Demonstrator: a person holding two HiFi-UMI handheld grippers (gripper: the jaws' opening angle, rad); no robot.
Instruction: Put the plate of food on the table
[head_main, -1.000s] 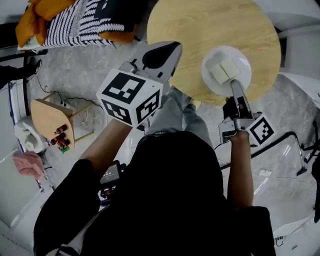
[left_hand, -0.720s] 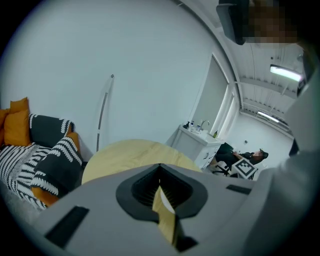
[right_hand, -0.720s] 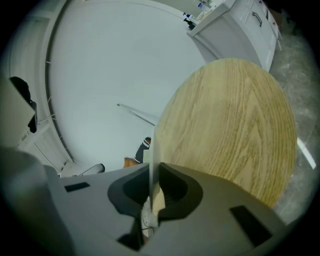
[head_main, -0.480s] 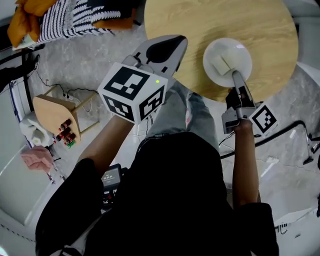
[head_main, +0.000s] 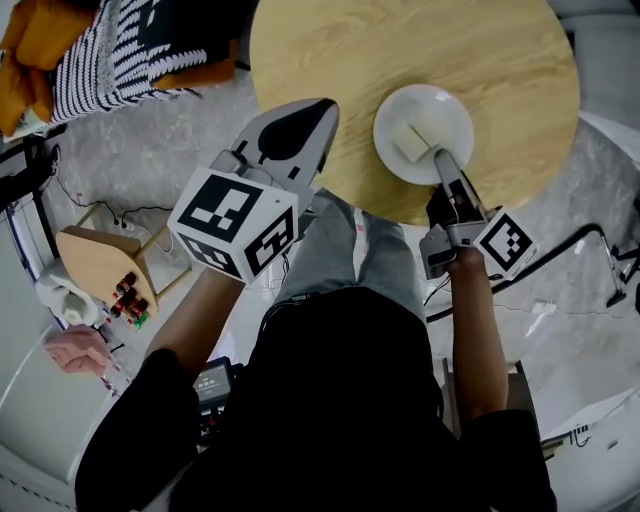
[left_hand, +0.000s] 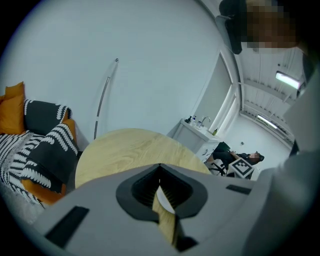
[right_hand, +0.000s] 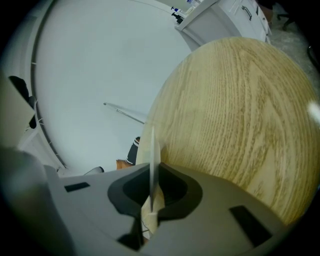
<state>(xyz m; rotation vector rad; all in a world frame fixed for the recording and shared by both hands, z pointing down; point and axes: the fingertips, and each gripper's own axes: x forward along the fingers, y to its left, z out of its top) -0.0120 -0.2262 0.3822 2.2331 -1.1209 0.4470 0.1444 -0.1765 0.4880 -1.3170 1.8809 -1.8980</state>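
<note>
The plate is round, white and smooth, with a low raised rim. On it lies the food, a few pale cream blocks with straight edges that touch each other near the middle. The plate is over the round table, at the side near the person. Whether its underside already touches the wood, I cannot tell.

The right gripper is clamped on the near rim of the plate. In the right gripper view the plate shows edge-on as a thin white line, squeezed between the dark ribbed pads of the right gripper. Beside it the table fills the frame with light wood and fine parallel grain.

The left gripper hangs at the left edge of the table, well apart from the plate. In its own view the jaws of the left gripper are together with nothing between them (only a narrow slit shows wood and a bit of white behind). The table lies beyond.

Both grippers have grey matte shells, and each carries a white cube with black square markers. The floor looks like pale grey stone with veins. At the upper left lie a black-and-white striped cushion and an orange cushion.
</note>
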